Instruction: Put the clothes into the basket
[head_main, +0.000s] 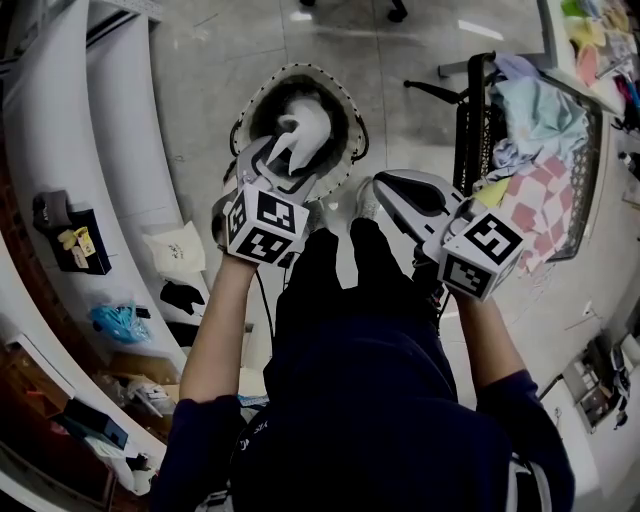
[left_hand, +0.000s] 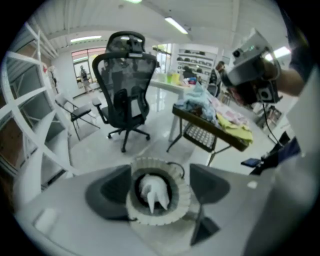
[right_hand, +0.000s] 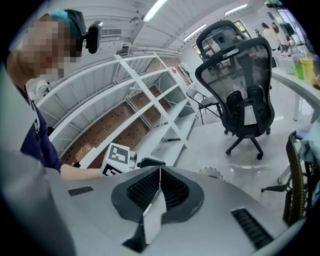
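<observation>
A round white basket (head_main: 345, 110) stands on the floor with a white garment (head_main: 303, 133) lying in it. My left gripper (head_main: 283, 165) hovers over the basket's near rim, open and holding nothing. In the left gripper view its dark pads (left_hand: 107, 192) stand wide apart, with the basket (left_hand: 182, 192) and the white garment (left_hand: 152, 192) showing between them below. My right gripper (head_main: 388, 192) hangs to the right of the basket, shut with nothing in it; its pads (right_hand: 172, 187) meet in a thin line. A pile of clothes (head_main: 535, 130) lies on a wire table (head_main: 470, 120).
White shelving racks (head_main: 60, 150) line the left side. A black office chair (left_hand: 125, 90) stands beyond the basket. The clothes pile (left_hand: 215, 107) lies on the wire table (left_hand: 210, 132), at the right of the left gripper view. The person's legs (head_main: 340, 280) are below the grippers.
</observation>
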